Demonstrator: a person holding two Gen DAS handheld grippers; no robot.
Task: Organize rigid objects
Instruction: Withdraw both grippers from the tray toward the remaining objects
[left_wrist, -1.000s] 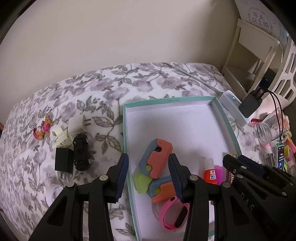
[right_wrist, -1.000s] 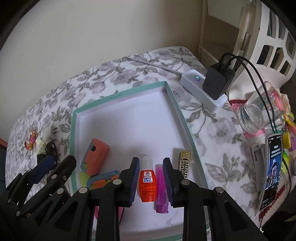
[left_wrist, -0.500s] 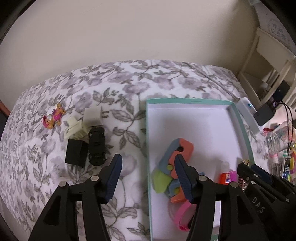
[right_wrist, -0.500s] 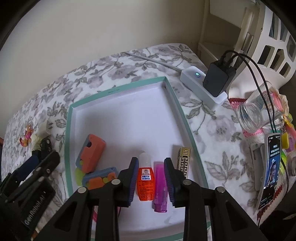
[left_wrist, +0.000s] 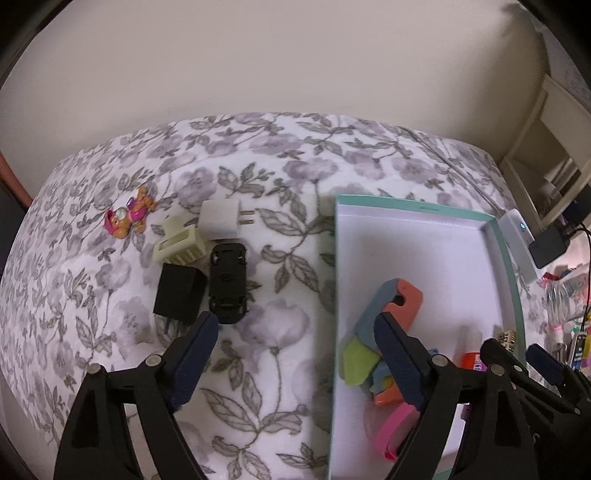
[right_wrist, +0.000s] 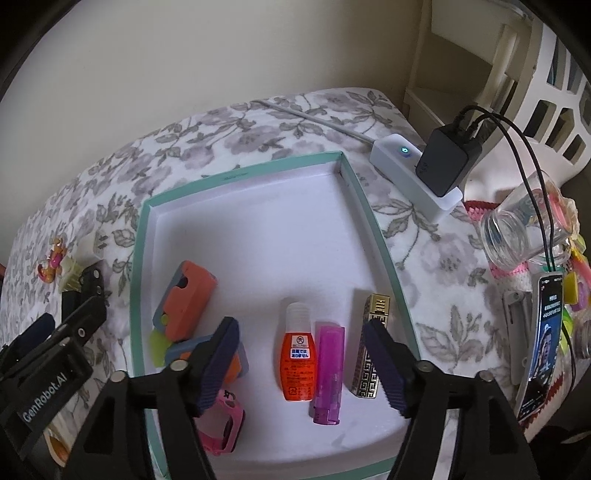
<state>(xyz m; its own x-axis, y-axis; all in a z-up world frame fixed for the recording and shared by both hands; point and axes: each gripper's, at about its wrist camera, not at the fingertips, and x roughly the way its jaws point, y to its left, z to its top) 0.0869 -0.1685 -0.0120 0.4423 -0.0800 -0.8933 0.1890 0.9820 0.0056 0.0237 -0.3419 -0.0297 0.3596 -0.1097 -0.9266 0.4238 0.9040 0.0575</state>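
Your left gripper (left_wrist: 295, 343) has slid off the tray (left_wrist: 413, 206) toward the loose pile on the floral bed cover (left_wrist: 280, 155), and both sets of fingers are spreading, with nothing between them. The left fingers now straddle bare cover and the tray's near wall; the black toy car (left_wrist: 228, 283) lies just ahead of the left finger's tip, touching the black block (left_wrist: 180, 293) on its outer side, with the cream clip (left_wrist: 181, 245), white plug (left_wrist: 221, 220) and small figurine (left_wrist: 128, 218) farther ahead. The car's long axis runs roughly along the direction your fingers point, so I judge a small shift to that side would bracket its narrow width. Your right gripper (right_wrist: 301, 363) hangs wide over the orange bottle (right_wrist: 297, 356) and purple stick (right_wrist: 328, 373), gold case (right_wrist: 370, 354) beside its right finger, all released in the tray. Your left hand is clearly nearer the pile.
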